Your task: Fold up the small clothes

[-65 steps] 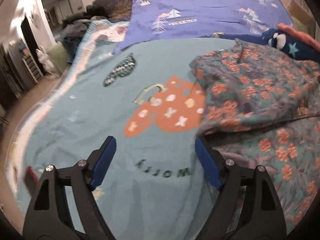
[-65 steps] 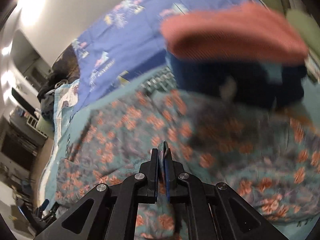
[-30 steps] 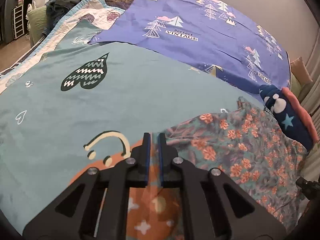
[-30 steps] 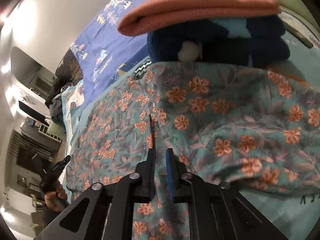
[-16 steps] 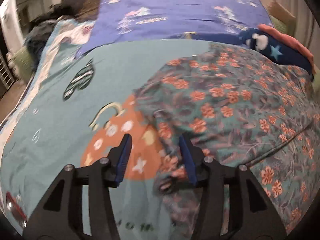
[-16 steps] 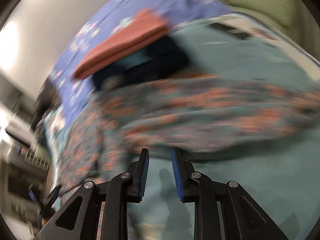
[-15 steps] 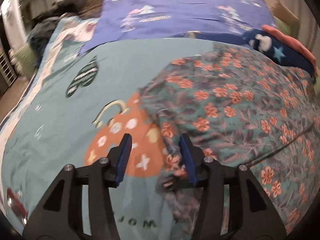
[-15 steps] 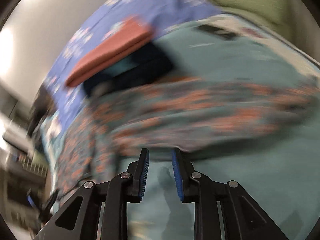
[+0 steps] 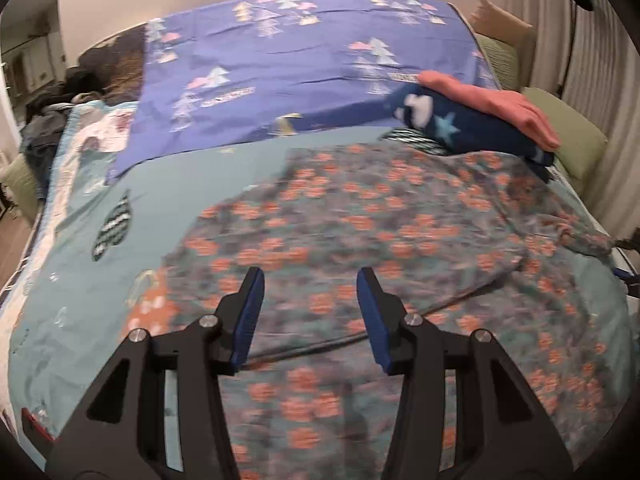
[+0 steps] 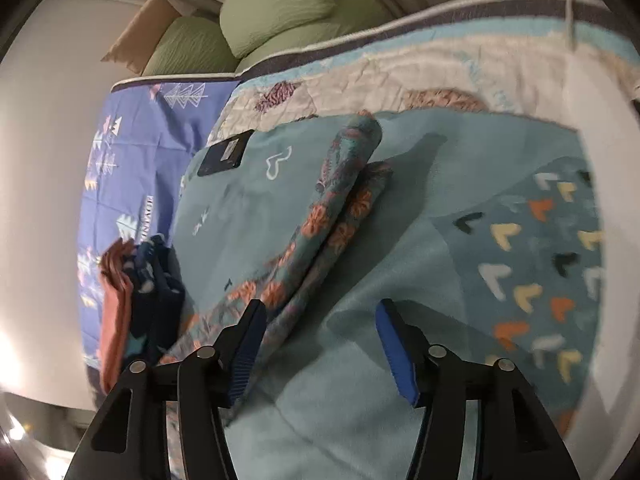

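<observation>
A teal garment with orange flowers lies folded over itself on the teal bedspread. My left gripper is open and empty, hovering above its near part. In the right wrist view the garment's folded edge runs away from me, its two layers visible. My right gripper is open and empty just right of that edge, its left finger over the fabric.
A folded stack, salmon cloth on a navy star-print piece, sits at the far right of the bed. A purple sheet covers the far end. Green pillows and a dark flat device lie beyond.
Both grippers let go of the floral garment and opened wider. The left one backed off and turned over the garment. The right one swung away toward the bed's right side.
</observation>
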